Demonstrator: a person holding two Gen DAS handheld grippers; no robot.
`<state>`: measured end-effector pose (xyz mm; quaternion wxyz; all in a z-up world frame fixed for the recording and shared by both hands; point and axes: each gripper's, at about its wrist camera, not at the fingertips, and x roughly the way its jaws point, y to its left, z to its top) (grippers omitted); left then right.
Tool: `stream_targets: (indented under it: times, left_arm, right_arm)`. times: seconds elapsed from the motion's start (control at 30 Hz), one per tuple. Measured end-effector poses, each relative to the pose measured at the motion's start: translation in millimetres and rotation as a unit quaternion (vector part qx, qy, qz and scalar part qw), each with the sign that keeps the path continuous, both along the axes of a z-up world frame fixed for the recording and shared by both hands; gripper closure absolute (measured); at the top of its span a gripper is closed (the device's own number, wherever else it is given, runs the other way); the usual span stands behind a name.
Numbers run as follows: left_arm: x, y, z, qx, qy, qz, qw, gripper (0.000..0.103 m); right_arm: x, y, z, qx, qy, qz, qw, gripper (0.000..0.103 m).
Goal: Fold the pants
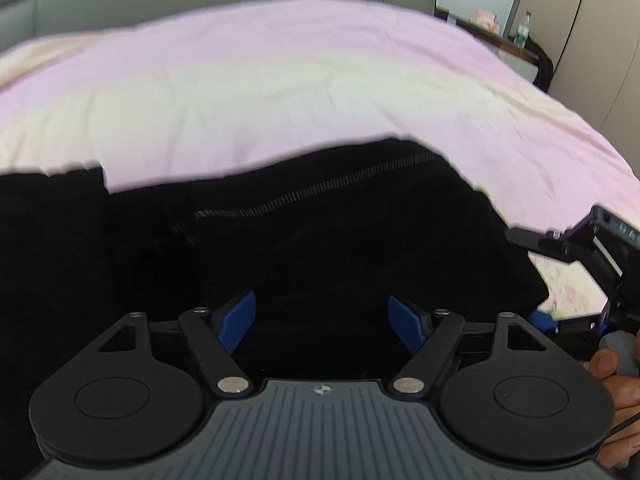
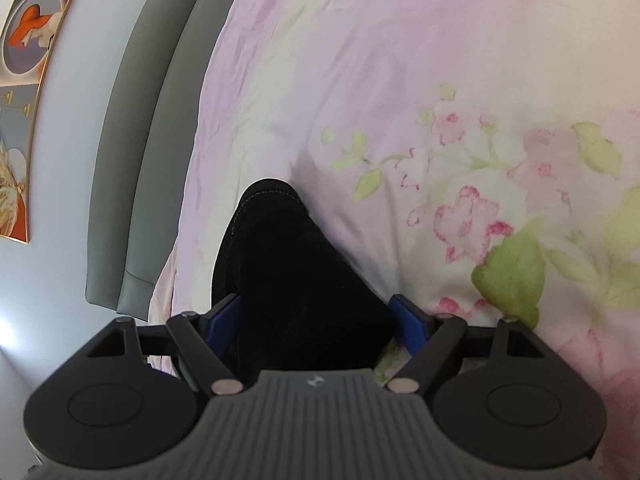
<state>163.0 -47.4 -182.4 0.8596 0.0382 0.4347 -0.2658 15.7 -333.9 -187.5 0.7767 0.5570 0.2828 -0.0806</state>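
Black pants (image 1: 304,248) lie across the near part of a pink bed sheet (image 1: 280,80), with a ribbed seam line showing on top. My left gripper (image 1: 322,322) is open, its blue pads (image 1: 238,320) spread wide just above the black fabric. My right gripper (image 2: 318,322) is open too, and a black end of the pants (image 2: 292,276) lies between its blue pads (image 2: 408,320), reaching forward over the sheet. The right gripper also shows at the right edge of the left wrist view (image 1: 592,280).
The sheet has a pink and green flower print (image 2: 480,216) on the right. A grey padded headboard (image 2: 136,160) stands at the far side. A bedside table with a bottle (image 1: 522,30) is at the back right. A framed picture (image 2: 28,40) hangs on the wall.
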Motion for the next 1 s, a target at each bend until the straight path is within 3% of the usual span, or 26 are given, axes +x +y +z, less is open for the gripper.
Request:
stream_targets:
  times: [0.1, 0.27, 0.3, 0.33, 0.37, 0.4, 0.47, 0.5, 0.53, 0.57, 0.63, 0.7, 0.8, 0.87, 0.93, 1.0]
  left_arm:
    - [2, -6, -14, -0.014, 0.024, 0.000, 0.9996, 0.013]
    - [-7, -18, -15, 0.011, 0.008, 0.002, 0.9999, 0.012]
    - [-7, -16, -14, 0.005, 0.011, 0.004, 0.9999, 0.012]
    - [-7, -12, -14, -0.003, 0.014, 0.006, 0.9999, 0.012]
    - [-8, -8, -12, -0.011, 0.016, 0.007, 0.9998, 0.012]
    - [-9, -4, -9, -0.018, 0.016, 0.009, 0.9997, 0.015]
    - [-15, 10, 8, -0.044, 0.011, 0.024, 0.9987, 0.041]
    - [-22, 22, 21, -0.067, 0.001, 0.030, 0.9973, 0.044]
    - [-30, 35, 35, -0.086, -0.021, 0.036, 0.9954, 0.042]
    - [-41, 50, 50, -0.097, -0.053, 0.044, 0.9929, 0.032]
    - [-63, 83, 77, -0.076, -0.126, 0.073, 0.9865, 0.013]
    - [-75, 115, 88, -0.045, -0.162, 0.097, 0.9809, 0.012]
    - [-69, 164, 75, 0.005, -0.135, 0.148, 0.9798, 0.017]
    - [-62, 194, 53, 0.033, -0.095, 0.191, 0.9764, 0.032]
    - [-60, 219, 32, 0.033, -0.057, 0.231, 0.9708, 0.037]
    - [-64, 240, 16, 0.014, -0.052, 0.238, 0.9698, 0.032]
  right_arm:
    - [3, 5, 4, -0.023, 0.003, 0.014, 1.000, 0.030]
    - [16, 12, 5, -0.059, 0.011, 0.032, 0.998, 0.031]
    - [17, 14, 7, -0.066, 0.010, 0.036, 0.997, 0.039]
    - [16, 14, 8, -0.072, 0.009, 0.036, 0.997, 0.057]
    - [15, 13, 9, -0.072, 0.001, 0.038, 0.997, 0.064]
    - [16, 12, 9, -0.066, -0.011, 0.041, 0.997, 0.070]
    - [19, 15, 16, -0.087, -0.035, 0.049, 0.994, 0.073]
    - [20, 17, 21, -0.102, -0.046, 0.054, 0.992, 0.073]
    - [20, 19, 25, -0.112, -0.056, 0.057, 0.990, 0.074]
    - [22, 22, 29, -0.118, -0.064, 0.060, 0.989, 0.074]
    - [23, 22, 30, -0.120, -0.064, 0.059, 0.989, 0.074]
    - [24, 19, 24, -0.104, -0.051, 0.051, 0.992, 0.074]
    - [19, 13, 15, -0.073, -0.035, 0.037, 0.996, 0.074]
    - [17, 13, 15, -0.068, -0.033, 0.034, 0.997, 0.074]
    - [14, 15, 17, -0.072, -0.031, 0.034, 0.996, 0.074]
    - [13, 18, 18, -0.076, -0.029, 0.031, 0.996, 0.074]
